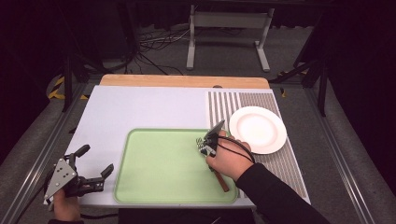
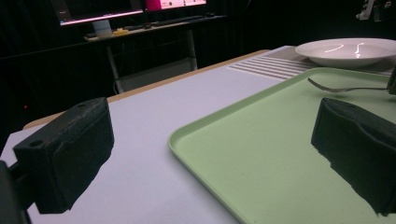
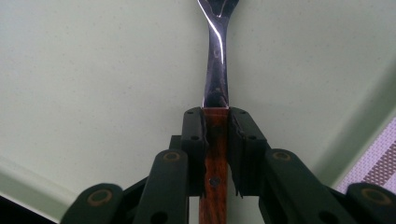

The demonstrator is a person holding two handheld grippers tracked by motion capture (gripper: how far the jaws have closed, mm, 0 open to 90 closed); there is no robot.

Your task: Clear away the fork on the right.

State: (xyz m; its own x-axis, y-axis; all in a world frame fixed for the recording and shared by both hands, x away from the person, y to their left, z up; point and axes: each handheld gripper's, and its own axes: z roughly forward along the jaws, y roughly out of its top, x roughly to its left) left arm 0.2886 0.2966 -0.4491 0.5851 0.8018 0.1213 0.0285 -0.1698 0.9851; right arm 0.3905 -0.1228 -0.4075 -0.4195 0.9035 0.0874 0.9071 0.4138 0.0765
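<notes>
In the high view, a green tray (image 1: 159,168) is seen on the near half of the white table (image 1: 140,107), with a white plate (image 1: 258,129) on a striped mat (image 1: 280,158) just to its right. The right gripper (image 1: 205,140) is held over the tray's far right corner, and the wooden handle of a fork (image 1: 220,181) is seen sticking out toward the near side below the hand. The left gripper (image 1: 95,161) is held at the near left, just left of the tray, with its jaws spread apart and nothing between them.

In the left gripper view, the two black jaws are seen wide apart over the table and the tray's left edge (image 2: 205,154). The fork's metal head (image 2: 343,87) is seen at the far right, lifted just above the tray, with the plate (image 2: 348,51) beyond it.

In the right gripper view, the jaws are pressed against the fork (image 3: 215,93) where the wooden handle meets the metal neck, over the green tray (image 3: 93,93).
</notes>
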